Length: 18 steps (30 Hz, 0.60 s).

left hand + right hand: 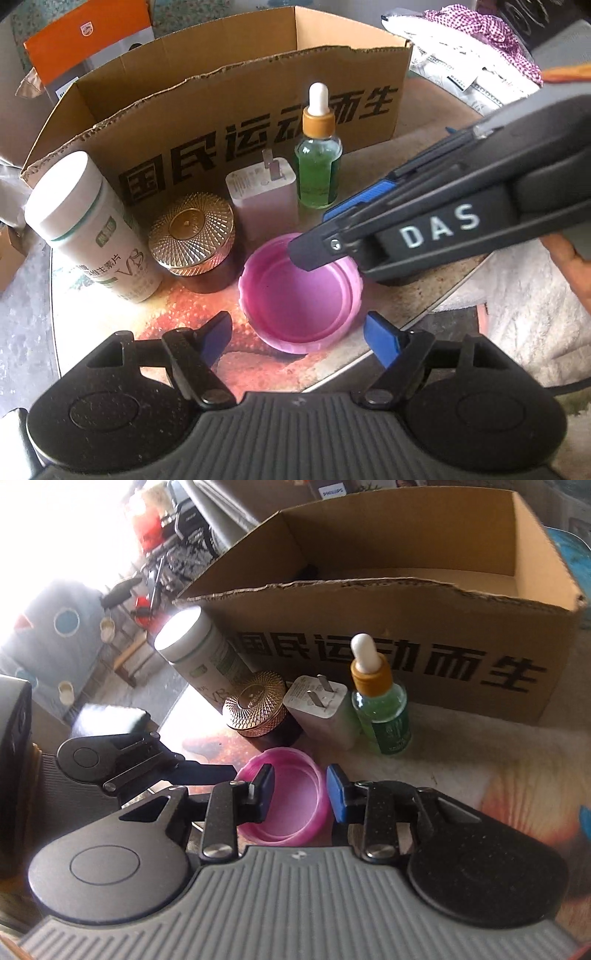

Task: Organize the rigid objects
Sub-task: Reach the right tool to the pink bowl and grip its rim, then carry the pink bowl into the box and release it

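In the left wrist view, a pink lid (pixel 300 293) lies upside down on the round table (pixel 177 325), with its hollow side up. The left gripper (pixel 297 341) hangs just over the near side of the lid. Its two blue fingertips (pixel 382 341) stand wide apart, one on each side of the lid's near rim, and they do not touch it. So the left gripper is open and holds nothing. The right gripper (pixel 314 243) comes in from the right. One of its dark tips sits over the far rim of the pink lid, but this view does not show if it pinches the rim. Behind the lid, in a row, stand a white vitamin bottle (pixel 88 225), a dark jar with a gold lid (pixel 192 236), a white charger plug (pixel 264 192) and a green dropper bottle (pixel 318 162). A big cardboard box (pixel 221 122) with black letters stands behind them all. In the right wrist view, the right gripper (pixel 301 794) is low over the same pink lid (pixel 291 805). Its left blue fingertip (pixel 264 790) is inside the lid's hollow and the right one is just outside the rim, so the rim wall sits between them. There is still a gap, so the jaws are partly open and do not squeeze the lid. The left gripper (pixel 207 773) reaches in from the left, beside the lid. The white vitamin bottle (pixel 199 653), the gold lidded jar (pixel 258 709), the charger plug (pixel 321 712) and the dropper bottle (pixel 380 701) stand just past the lid, in front of the open cardboard box (pixel 388 635).
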Motion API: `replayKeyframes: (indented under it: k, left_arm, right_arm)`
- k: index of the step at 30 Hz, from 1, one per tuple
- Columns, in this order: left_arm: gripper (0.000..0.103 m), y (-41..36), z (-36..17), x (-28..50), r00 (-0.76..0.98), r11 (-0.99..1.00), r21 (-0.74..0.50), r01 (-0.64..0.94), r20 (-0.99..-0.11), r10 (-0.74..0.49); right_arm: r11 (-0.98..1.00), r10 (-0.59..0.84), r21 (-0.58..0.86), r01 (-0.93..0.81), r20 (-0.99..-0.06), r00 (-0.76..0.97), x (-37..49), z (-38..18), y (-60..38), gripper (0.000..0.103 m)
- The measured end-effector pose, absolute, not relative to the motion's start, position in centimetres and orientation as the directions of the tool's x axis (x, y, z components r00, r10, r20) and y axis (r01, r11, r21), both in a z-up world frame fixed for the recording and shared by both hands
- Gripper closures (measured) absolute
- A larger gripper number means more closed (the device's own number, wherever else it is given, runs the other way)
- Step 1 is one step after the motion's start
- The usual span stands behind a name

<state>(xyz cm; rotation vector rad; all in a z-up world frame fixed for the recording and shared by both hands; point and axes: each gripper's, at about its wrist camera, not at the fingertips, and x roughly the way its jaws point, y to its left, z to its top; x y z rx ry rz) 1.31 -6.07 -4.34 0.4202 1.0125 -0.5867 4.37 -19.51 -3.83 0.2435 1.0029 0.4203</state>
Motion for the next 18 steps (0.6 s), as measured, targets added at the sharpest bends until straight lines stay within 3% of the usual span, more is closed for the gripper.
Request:
replayKeyframes:
  k: [18]
  left_arm:
    - [0.033, -6.0, -4.8, 1.1, 0.411, 0.766, 0.052, 0.641, -0.866, -0.285]
  right_arm:
    - [0.902, 0.431, 0.364, -0.234, -0.796, 0.425, 5.8, -5.1, -18.9, 0.09]
